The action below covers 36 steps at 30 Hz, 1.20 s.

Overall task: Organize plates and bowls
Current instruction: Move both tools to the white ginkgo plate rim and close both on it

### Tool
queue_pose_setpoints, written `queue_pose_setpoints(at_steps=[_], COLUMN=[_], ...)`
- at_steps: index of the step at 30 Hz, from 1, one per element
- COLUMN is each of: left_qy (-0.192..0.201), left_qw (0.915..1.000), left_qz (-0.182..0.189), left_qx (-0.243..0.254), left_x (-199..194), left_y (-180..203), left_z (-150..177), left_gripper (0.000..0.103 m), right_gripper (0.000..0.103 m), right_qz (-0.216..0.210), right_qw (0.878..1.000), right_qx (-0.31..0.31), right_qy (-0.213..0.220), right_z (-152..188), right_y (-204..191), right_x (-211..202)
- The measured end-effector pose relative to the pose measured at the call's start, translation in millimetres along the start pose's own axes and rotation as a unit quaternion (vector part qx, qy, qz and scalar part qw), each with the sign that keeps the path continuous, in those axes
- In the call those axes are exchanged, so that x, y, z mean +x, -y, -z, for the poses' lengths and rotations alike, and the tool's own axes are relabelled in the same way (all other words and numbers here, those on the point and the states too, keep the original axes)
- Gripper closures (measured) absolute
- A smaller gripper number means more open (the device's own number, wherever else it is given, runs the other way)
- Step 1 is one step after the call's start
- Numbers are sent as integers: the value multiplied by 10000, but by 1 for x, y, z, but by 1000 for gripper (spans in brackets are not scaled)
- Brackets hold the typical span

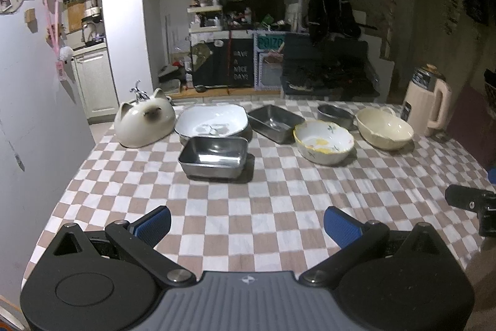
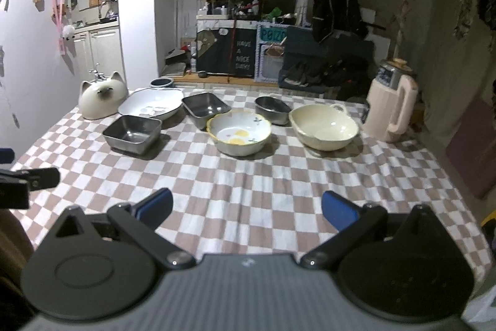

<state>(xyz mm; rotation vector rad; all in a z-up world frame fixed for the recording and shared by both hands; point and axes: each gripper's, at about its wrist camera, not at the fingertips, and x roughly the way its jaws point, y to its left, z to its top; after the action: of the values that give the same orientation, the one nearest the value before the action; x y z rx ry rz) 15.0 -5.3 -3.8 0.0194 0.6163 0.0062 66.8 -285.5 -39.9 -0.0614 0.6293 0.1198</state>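
Clearly nothing is picked up yet: the left gripper (image 1: pixel 247 225) and the right gripper (image 2: pixel 247 209) both hover low over the near part of the brown-and-white checkered tablecloth (image 1: pixel 272 207), each with its blue pads spread wide apart and nothing between them.

All dishes stand in a loose band across the far half of the table. From the left gripper, the square stainless steel container (image 1: pixel 213 156) lies at about 11 o'clock and is the closest dish to it, well apart from the pads. Its long side runs across the view, from 9 to 3 o'clock. Behind it, touching or nearly so, is the white oval enamel dish (image 1: pixel 212 121); I cannot tell if they really touch.

From the right gripper, the white ceramic bowl with yellow flower print (image 2: pixel 238 137) lies almost at 12 o'clock, and the cream ceramic bowl with a handle (image 2: pixel 324 126) at 1 o'clock. Two more steel pieces, a rectangular steel tray (image 2: pixel 204 107) and a round steel bowl (image 2: pixel 272 109), stand just behind the flowered bowl.

I judge the left hand is nearer to the steel containers and the right hand to the ceramic bowls, so each should reach straight forward.
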Motion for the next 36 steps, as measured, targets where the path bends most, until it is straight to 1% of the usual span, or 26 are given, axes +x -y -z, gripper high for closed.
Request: queue_pose_setpoints(at_steps=[3,7,10,14,16,20,23,27,31,34,36], left_qy=[153,350,484,434,435,560,607,539,449,181,49], left_qw=[9997,9986,9972,9969,9961,9936,9922,9917,9905,9901,9897], left_qz=[-178,-399,-567,-644,-764,-979,-1078,-1155,-1292,-1385,-1423], left_qx=[-108,-77,-35,-94,-63,-29,-118,-195,-114,-125,-153], left_x=[2,7,13,27,35,48,60,80,104,127,141], left_y=[-6,-13,-18,-26,-28,-34,-41,-50,-56,-61,-65], left_z=[-9,-27,-38,-53,-60,-75,-86,-95,-101,-105,-108], left_gripper=[0,0,0,0,0,0,0,0,0,0,0], right_gripper=[0,0,0,0,0,0,0,0,0,0,0], right_qz=[8,117,191,184,128,101,92,56,-12,-125,-77], right_qw=[10000,9998,9996,9990,9989,9988,9983,9971,9949,9904,9884], right_qx=[62,101,78,123,143,109,29,-182,-592,-1052,-1198], right_qy=[51,79,200,383,420,471,578,735,818,887,929], right_z=[-8,-24,-38,-53,-60,-73,-78,-86,-91,-94,-97], right_y=[0,-2,-4,-6,-7,-13,-19,-30,-46,-62,-72], right_x=[4,18,26,37,45,61,69,86,104,117,126])
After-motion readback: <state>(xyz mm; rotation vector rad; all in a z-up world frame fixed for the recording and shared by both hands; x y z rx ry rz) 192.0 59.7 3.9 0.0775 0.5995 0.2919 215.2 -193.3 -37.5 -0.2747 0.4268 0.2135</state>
